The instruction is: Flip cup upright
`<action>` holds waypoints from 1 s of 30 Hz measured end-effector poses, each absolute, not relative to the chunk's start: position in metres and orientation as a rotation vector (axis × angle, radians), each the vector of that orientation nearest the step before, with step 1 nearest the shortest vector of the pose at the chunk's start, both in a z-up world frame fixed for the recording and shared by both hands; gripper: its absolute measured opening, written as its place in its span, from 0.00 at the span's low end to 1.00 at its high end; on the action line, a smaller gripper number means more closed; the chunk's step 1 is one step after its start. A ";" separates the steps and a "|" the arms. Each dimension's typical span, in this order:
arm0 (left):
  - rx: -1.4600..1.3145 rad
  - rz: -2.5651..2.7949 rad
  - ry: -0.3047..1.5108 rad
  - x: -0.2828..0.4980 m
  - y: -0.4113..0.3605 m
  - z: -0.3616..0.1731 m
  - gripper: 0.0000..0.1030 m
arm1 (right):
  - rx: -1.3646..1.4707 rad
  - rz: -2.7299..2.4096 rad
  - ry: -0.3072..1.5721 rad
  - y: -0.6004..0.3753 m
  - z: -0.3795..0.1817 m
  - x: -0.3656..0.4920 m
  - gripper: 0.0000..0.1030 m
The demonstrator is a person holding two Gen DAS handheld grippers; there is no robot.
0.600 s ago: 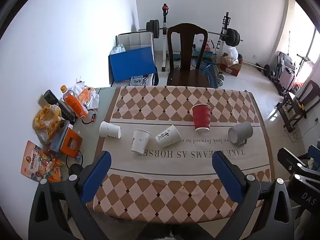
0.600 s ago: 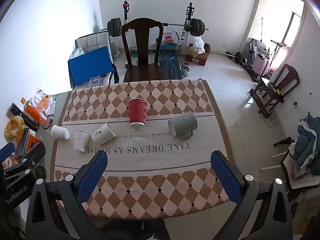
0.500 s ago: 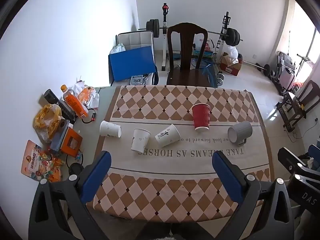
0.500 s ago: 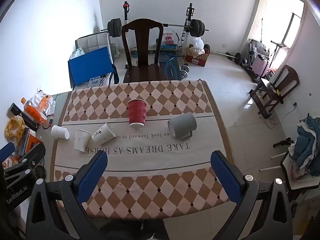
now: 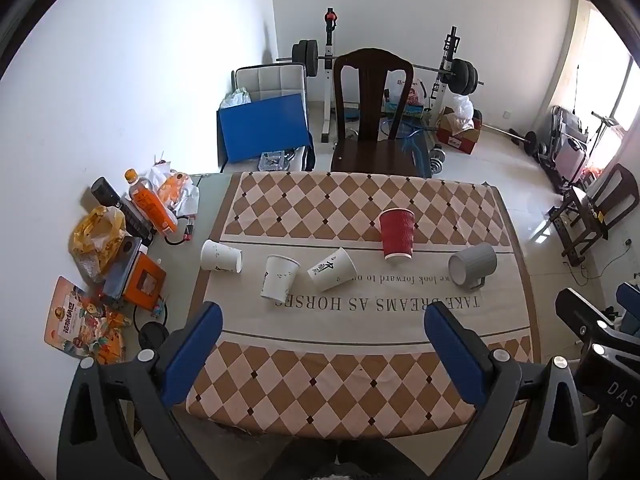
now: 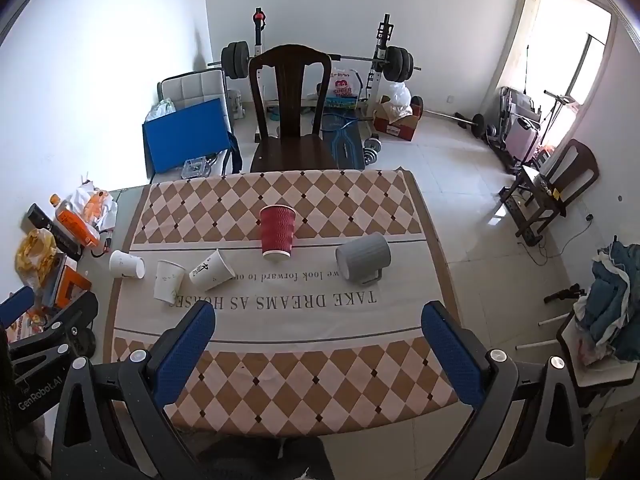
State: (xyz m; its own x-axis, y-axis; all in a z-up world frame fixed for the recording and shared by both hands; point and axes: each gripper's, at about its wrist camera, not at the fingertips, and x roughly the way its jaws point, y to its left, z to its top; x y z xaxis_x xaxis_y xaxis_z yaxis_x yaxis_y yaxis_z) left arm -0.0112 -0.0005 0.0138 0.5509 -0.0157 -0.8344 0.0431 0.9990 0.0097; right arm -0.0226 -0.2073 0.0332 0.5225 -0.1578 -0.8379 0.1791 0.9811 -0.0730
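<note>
Several cups lie in a row across the checkered tablecloth [image 5: 360,364]. A red ribbed paper cup [image 5: 397,234] [image 6: 278,232] stands mouth down. A grey mug [image 5: 472,266] [image 6: 363,258] lies on its side at the right. Three white paper cups lie tipped at the left: the far-left cup [image 5: 221,256] [image 6: 127,264], the middle cup [image 5: 279,278] [image 6: 169,281] and a cup with black script [image 5: 332,269] [image 6: 211,270]. My left gripper [image 5: 320,344] and right gripper [image 6: 318,340] are both open and empty, held high above the table's near edge.
Snack bags, an orange bottle [image 5: 150,204] and boxes crowd the table's left strip. A dark wooden chair [image 5: 374,120] stands at the far edge. A blue board, weight rack and barbells are behind it. The other gripper shows at each view's side edge.
Both views have shifted very slightly; the cups have not moved and both grippers stay open.
</note>
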 end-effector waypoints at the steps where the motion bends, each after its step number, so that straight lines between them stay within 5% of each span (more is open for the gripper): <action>1: 0.031 -0.036 0.986 -0.011 -0.001 0.014 1.00 | 0.023 -0.203 1.000 -0.207 0.032 -0.022 1.00; 30: 0.018 -0.033 0.976 -0.020 -0.003 0.030 1.00 | 0.022 -0.200 0.988 -0.203 0.047 -0.030 1.00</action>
State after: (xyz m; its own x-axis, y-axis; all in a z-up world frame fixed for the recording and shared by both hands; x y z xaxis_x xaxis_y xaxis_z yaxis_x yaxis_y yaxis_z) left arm -0.0204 -0.0028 0.0305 0.5600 -0.0197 -0.8283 0.0360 0.9994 0.0005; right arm -0.0296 -0.2029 0.0468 0.5337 -0.1577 -0.8308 0.1776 0.9814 -0.0722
